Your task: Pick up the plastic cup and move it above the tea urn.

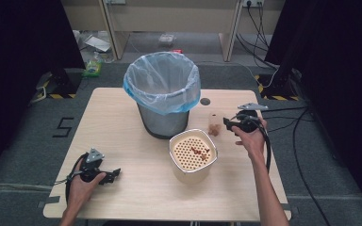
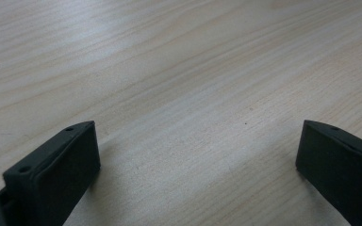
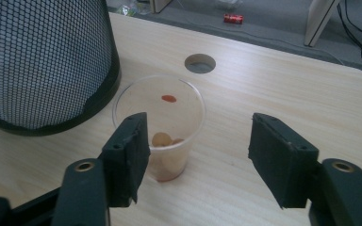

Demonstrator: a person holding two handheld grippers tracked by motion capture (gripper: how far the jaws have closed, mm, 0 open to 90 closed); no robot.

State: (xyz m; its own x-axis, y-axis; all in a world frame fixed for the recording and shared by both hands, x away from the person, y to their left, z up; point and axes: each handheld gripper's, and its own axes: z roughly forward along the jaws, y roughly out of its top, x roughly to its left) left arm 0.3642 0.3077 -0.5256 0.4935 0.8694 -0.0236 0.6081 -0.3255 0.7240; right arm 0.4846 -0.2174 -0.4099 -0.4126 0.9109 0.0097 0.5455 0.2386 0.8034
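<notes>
1. Standing upright just ahead of the right gripper [image 3: 195, 153], left of its centreline, the clear plastic cup [image 3: 162, 129] is nearer this hand.
2. Its jaws gape wide, empty.
3. The left gripper [image 2: 195, 155], also wide, rests well apart on the table [image 2: 179, 70].

One bin [image 1: 162, 94], one cup [image 3: 162, 127], one strainer [image 1: 193, 155]

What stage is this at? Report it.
Done, apparently: brown bits already lie on the strainer bin. In hand: the right gripper, jaws open, approaches the plastic cup, which holds leftover pieces. Left: grasping and emptying it. The left gripper rests open.
</notes>
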